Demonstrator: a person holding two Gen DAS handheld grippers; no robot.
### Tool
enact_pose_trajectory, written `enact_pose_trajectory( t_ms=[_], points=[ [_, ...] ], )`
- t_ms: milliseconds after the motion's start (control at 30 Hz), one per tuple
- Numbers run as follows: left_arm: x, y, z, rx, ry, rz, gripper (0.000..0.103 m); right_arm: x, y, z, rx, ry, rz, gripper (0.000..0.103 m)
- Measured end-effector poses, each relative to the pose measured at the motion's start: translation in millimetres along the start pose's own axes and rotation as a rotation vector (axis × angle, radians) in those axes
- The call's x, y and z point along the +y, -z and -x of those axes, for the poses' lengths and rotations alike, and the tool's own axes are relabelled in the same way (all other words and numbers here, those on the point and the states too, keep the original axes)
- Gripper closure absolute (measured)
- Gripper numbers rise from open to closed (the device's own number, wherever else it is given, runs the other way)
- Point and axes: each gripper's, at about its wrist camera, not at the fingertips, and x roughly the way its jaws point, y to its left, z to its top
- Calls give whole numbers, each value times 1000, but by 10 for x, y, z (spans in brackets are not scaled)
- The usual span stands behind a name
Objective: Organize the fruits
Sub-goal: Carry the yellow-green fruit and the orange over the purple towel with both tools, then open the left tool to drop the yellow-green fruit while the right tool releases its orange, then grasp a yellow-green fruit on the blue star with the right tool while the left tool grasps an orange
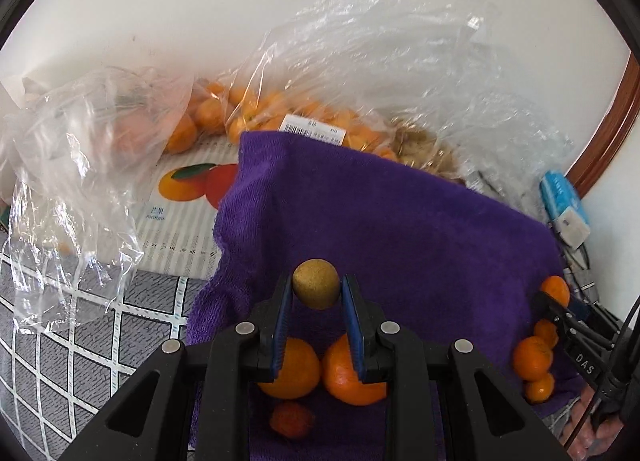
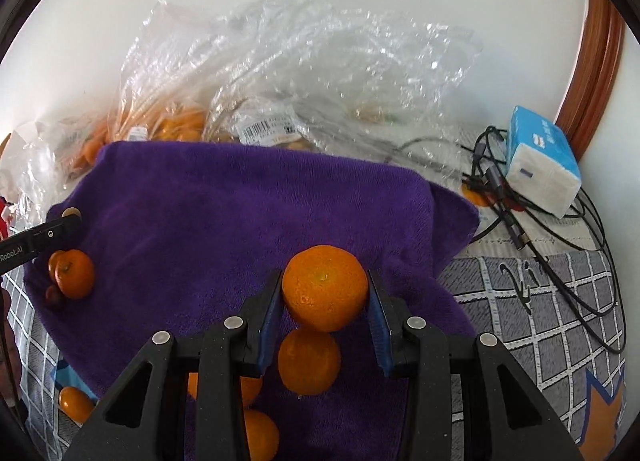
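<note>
Left wrist view shows the left tongs clamped on a small tan-brown round fruit, held clear above the purple towel, and two oranges lie side by side on the cloth directly beneath. Right wrist view shows the right tongs gripping a mandarin by its sides, with more mandarins in a loose line on the towel below it. The towel seems to serve as the sorting ground: large orange fruit gathers on the left side, small mandarins on the right, so each tong probably carries its fruit toward a group of its own kind, the soft nap keeping round fruit from rolling. Supplies sit behind, in clear plastic bags still holding many oranges and something tan and lumpy that the crinkled film makes hard to identify. A reddish, rough-skinned fruit near the bottom edge is half hidden by the tong frame and too blurred to name. The surface under the towel, a grey quilted cover with white grid lines, could be a bed or a covered desk; I cannot tell which. A tissue pack and tangled cables lie off to the right.
</note>
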Motion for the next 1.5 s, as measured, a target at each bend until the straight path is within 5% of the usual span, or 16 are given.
enact_pose_trajectory(
  t_ms=[333, 467, 700, 1033, 1200, 1433, 1500],
  points=[
    [1, 34, -96, 43, 21, -7, 79, 6, -3, -177, 65, 9, -23, 63],
    [-43, 25, -20, 34, 10, -24, 71, -14, 1, -140, 87, 13, -58, 57],
    [-48, 151, 473, -37, 67, -34, 61, 94, 148, 502, -30, 58, -50, 39],
    [340, 758, 915, -56, 41, -23, 59, 267, 604, 1120, -115, 161, -74, 39],
    [744, 1086, 991, -31, 29, 49, 59, 416, 816, 1185, -86, 80, -106, 41],
    [1051, 1417, 1018, -13, -47, 60, 59, 971, 1043, 1070, -76, -19, 16, 49],
    [1108, 1473, 1007, -10, -44, 64, 59, 1089, 1053, 955, -53, -27, 33, 59]
  ],
)
